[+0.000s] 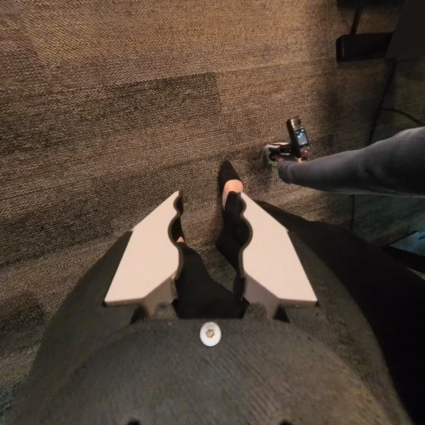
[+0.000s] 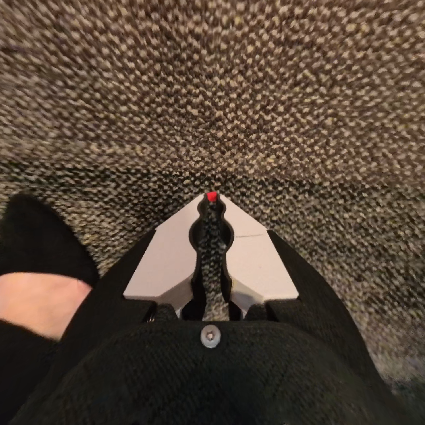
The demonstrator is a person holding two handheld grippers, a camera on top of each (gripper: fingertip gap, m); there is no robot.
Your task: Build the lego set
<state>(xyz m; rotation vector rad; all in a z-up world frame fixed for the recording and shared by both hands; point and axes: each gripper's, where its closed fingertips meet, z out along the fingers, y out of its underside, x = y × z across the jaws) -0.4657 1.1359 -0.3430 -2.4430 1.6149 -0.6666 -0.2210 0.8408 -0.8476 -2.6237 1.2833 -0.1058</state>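
A tiny red lego piece is pinched at the tips of the right tool, low over the carpet. It is judged light, stiff and easily dropped. The left tool is held wide, empty.

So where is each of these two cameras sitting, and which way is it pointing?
Left wrist view: rides on the left gripper, aimed down at the speckled brown carpet; its jaws stand open, with the person's black shoes, grey sleeve and the far right gripper showing.
Right wrist view: rides on the right gripper, close above the carpet; its jaws are pinched on a small red piece, one shoe at its left.
Shared: carpet, a black shoe, the right gripper.
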